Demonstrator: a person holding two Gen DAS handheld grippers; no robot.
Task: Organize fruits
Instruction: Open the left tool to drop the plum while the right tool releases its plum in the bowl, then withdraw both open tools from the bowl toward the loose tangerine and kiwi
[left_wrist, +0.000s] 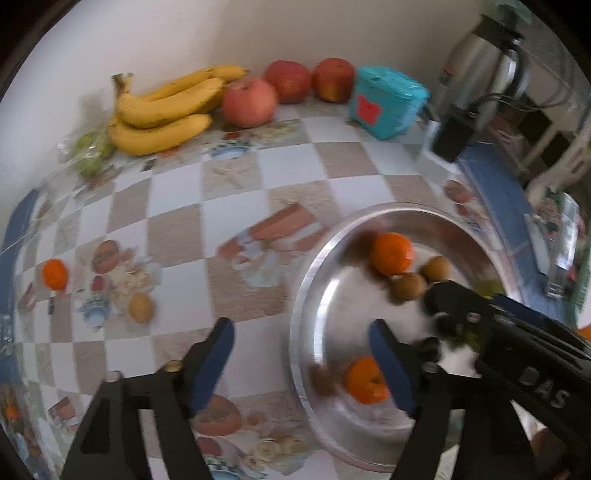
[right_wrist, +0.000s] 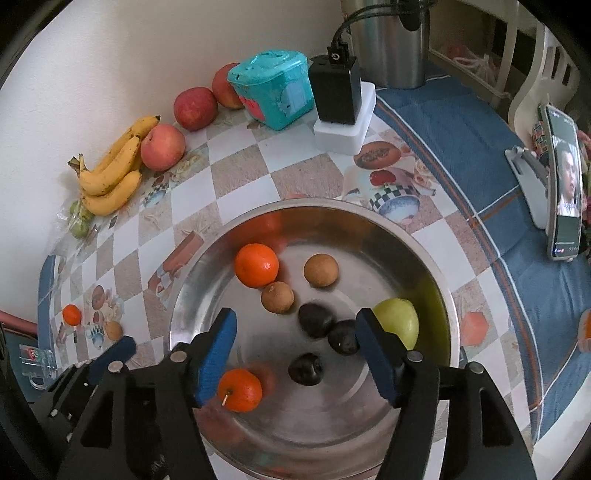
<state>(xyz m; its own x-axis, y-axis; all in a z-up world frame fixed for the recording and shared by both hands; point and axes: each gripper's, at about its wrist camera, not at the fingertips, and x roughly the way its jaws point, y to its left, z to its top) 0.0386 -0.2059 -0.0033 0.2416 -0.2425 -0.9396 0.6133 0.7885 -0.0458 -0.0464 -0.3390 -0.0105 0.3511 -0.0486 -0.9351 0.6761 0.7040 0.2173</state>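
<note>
A round stainless-steel bowl (right_wrist: 436, 258) sits on a table under a checked, fruit-printed cloth (right_wrist: 258, 162). Inside lie two bright orange tangerines (right_wrist: 256, 265), two small round brown fruits (right_wrist: 320, 270), three dark purple plums (right_wrist: 314, 319) and one pale green apple (right_wrist: 400, 321). The right gripper (right_wrist: 297, 350), black with blue pads, hangs over the bowl, jaws apart and holding nothing. The left gripper (left_wrist: 301, 363) also stands empty with its jaws spread, straddling the bowl's near rim. On the cloth left of the bowl lie another tangerine (left_wrist: 55, 273) and another brown fruit (left_wrist: 140, 307). Against the wall: yellow bananas (left_wrist: 162, 110), three red apples (left_wrist: 249, 101)
</note>
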